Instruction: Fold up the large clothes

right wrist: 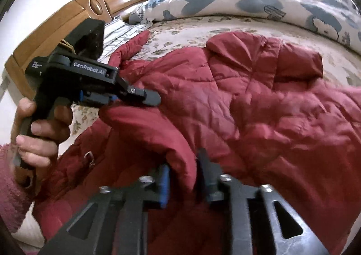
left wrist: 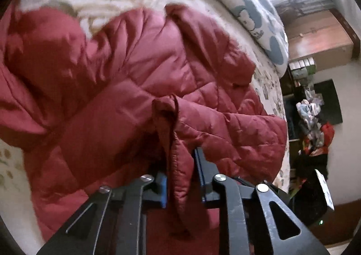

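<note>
While the left claw point(left wrist: 180, 178) grips the red jacket point(left wrist: 135, 70), a quilt point(left wrist: 259, 16) lies beyond; right claw point(right wrist: 182, 178) slack around a fold.

jacket point(right wrist: 248, 97): quilted, faintly shiny cloth | headboard point(right wrist: 67, 20): glossy wood | sleeve point(right wrist: 11, 191): seemingly fuzzy cloth

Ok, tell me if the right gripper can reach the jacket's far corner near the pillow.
Probably yes: the far corner lies uncovered, the left gripper is off to the side; only a jacket fold sits in the right gripper.
</note>
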